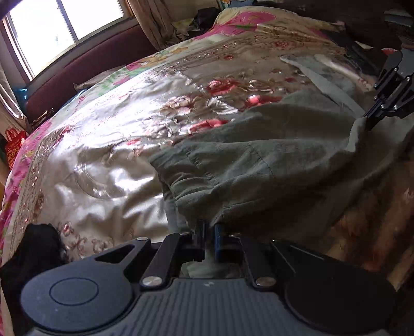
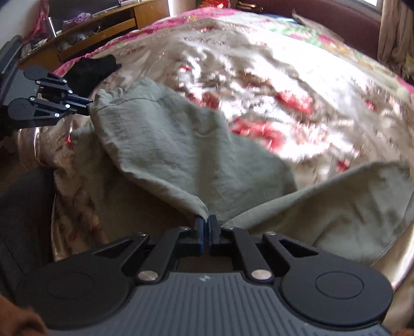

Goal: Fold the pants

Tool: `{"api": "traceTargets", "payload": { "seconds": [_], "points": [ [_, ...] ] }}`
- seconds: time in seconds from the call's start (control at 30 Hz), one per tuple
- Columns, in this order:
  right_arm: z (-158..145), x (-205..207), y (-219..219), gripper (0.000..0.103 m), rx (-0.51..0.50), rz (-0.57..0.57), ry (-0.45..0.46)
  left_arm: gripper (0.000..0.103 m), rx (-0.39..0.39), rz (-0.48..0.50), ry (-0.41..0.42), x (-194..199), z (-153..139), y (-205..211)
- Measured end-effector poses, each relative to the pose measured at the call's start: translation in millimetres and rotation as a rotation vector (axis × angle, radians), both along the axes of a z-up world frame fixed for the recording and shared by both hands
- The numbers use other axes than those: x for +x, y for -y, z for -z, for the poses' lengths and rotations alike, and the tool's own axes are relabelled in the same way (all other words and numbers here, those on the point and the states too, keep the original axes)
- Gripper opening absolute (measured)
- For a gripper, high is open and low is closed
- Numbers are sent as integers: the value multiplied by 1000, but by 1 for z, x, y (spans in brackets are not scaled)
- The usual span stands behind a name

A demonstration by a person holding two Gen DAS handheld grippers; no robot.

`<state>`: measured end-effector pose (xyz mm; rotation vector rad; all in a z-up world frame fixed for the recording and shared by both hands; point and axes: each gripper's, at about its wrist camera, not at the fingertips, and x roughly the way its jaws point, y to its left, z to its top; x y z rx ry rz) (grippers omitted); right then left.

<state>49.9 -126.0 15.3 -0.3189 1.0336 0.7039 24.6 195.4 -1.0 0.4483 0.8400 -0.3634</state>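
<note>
Left gripper [image 1: 209, 230]: black linkage arms on a ribbed grey body with round black side discs; its jaws are pinched on the pants' gathered waistband, and the fingertips are buried under the cloth. From the right wrist view it shows small at the left edge [image 2: 89, 104], nipping the ruffled waist corner.
Right gripper [image 2: 207, 222]: same black-and-grey build with blue pads; jaws clamped on a pulled-up peak of the pants' edge. From the left wrist view only its linkage and tip show at the right edge [image 1: 368, 121], biting the cloth.
Quilt [image 1: 108, 144]: largest thing, glossy satin, cream with red and pink flowers and a pink patterned border, puckered and glaring in window light; covers the whole bed and is blurred in the right wrist view.
Pants [image 1: 258, 150]: soft grey-green woven cloth, wrinkled, with stitched seams and an elastic waist; they lie at the quilt's near edge, held between the two grippers, legs trailing toward the far right corner. Lower parts are cut off behind the gripper bodies.
Black cloth [image 1: 36, 248]: dark crumpled lump on the quilt's near left edge; shape hard to make out.
Window [image 1: 64, 23]: overexposed white above a maroon headboard [image 1: 85, 75].
</note>
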Motion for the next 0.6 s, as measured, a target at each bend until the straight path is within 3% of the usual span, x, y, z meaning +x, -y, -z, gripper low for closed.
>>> {"api": "traceTargets", "payload": {
  "seconds": [0.07, 0.13, 0.23, 0.37, 0.47, 0.6],
  "points": [
    [23, -20, -7, 4, 16, 18, -54, 23, -6, -31, -7, -9, 12, -1],
    [28, -38, -15, 4, 14, 10, -19, 23, -36, -70, 11, -15, 13, -4],
    [15, -44, -14, 4, 61, 34, -17, 23, -86, -118, 64, -14, 2, -12],
    [-11, -54, -17, 4, 70, 25, 54, 23, -129, -160, 140, -25, -16, -24],
    [-22, -67, -28, 4, 55, -28, 107, 23, -116, -176, 133, -35, -10, -29],
    [13, -79, -46, 11, -24, -95, 41, 24, -26, -193, 48, -41, 21, -25]
  ]
}}
